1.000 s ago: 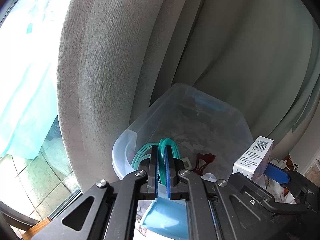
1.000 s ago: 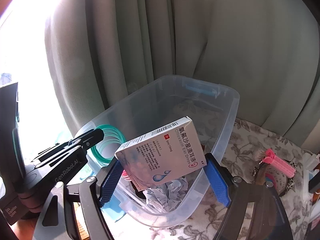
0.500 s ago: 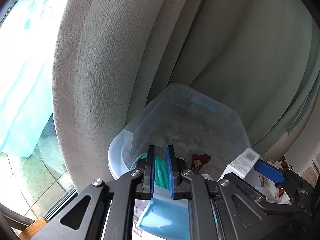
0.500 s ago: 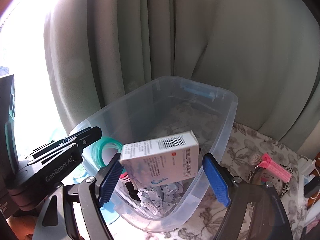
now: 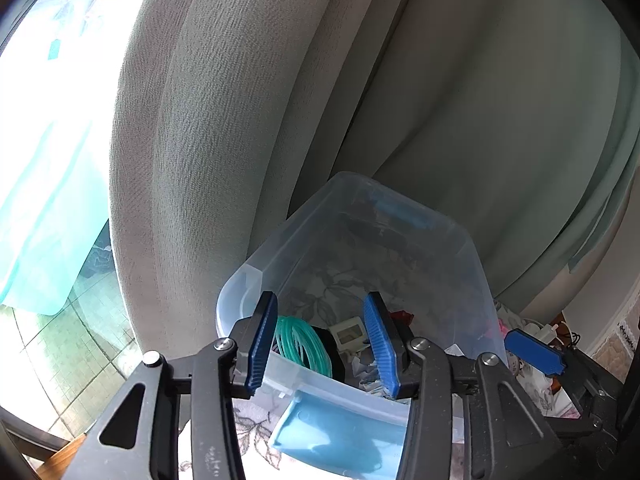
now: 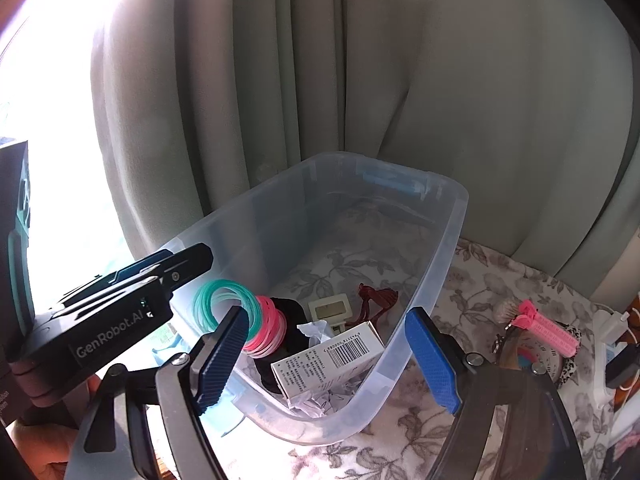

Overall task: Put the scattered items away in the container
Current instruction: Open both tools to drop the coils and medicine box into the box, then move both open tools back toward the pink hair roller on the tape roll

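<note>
Both of my grippers stood wide apart and empty over the clear plastic container (image 6: 448,240). My left gripper (image 5: 322,344) hung just above the near rim, nothing between its blue pads. My right gripper (image 6: 326,354) spread wider, framing the near end of the bin.

Inside, the teal rings (image 6: 224,304) leaned at about nine o'clock, touching the pink rings (image 6: 272,330) beside them. The white medicine box (image 6: 328,364) lay tilted at six o'clock on crumpled paper (image 6: 316,402), resting against the near wall. A small cream device (image 6: 330,309) sat near the middle and a dark red hair clip (image 6: 376,300) at about two o'clock of it.

On the floral cloth (image 6: 460,288) outside, at three o'clock of the bin, the pink hair roller (image 6: 548,326) and a round brush (image 6: 506,312) were not yet tidied.

My worry, as I judged it: the left pads sat so near the rim that pulling back low could snag the wall and drag the light bin. The rings stood on edge and might roll over if jolted. The box perched on paper could slide. Reaching right, I risked clipping the bin's corner or the white charger (image 6: 612,328) at the cloth's edge.
</note>
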Motion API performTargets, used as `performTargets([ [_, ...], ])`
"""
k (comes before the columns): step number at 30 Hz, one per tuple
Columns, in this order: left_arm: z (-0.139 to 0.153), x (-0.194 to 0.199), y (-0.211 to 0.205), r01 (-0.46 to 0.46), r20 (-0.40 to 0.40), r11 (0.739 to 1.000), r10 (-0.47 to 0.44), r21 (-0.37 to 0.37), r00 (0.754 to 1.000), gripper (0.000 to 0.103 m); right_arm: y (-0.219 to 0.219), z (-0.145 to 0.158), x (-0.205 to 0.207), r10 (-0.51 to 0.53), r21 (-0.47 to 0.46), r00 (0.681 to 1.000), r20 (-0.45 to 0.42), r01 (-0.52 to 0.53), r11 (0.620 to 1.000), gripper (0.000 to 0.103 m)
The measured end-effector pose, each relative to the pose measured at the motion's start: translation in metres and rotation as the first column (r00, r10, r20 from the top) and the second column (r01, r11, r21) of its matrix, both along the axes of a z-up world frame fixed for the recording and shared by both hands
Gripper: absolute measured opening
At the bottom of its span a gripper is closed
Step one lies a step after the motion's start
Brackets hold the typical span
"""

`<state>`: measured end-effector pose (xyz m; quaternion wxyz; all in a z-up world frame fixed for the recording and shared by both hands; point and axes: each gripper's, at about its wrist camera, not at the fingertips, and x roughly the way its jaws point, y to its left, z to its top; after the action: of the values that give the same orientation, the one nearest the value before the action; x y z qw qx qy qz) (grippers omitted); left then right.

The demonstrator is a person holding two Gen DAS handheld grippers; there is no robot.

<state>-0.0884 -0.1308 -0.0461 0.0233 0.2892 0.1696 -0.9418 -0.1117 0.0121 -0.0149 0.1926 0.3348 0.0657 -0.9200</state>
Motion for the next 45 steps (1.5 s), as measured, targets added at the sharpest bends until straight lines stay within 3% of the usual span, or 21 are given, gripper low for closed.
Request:
performTargets([
  [9,0.019,0.016,0.010,0.016,-0.016,0.999,-0.016,-0.029,1.000,0.047,0.011,0.012,0.017,-0.033,-0.005,0.999,-0.005,0.033,0.999,0.083],
  [29,0.077,0.059,0.060,0.076,-0.093,0.986,-0.091,-0.146,0.992,0.049,0.065,0.058,0.075,-0.103,-0.127,0.990,-0.094,0.090,0.988,0.083],
  [34,0.077,0.053,0.084,0.087,-0.111,0.980,-0.107,-0.177,0.988,0.058,0.082,0.065,0.086,-0.129,-0.158,0.986,-0.105,0.112,0.981,0.083],
  [45,0.102,0.068,0.128,0.143,-0.134,0.960,-0.179,-0.242,0.975,0.059,0.133,0.069,0.100,-0.216,-0.237,0.970,-0.111,0.185,0.954,0.084],
])
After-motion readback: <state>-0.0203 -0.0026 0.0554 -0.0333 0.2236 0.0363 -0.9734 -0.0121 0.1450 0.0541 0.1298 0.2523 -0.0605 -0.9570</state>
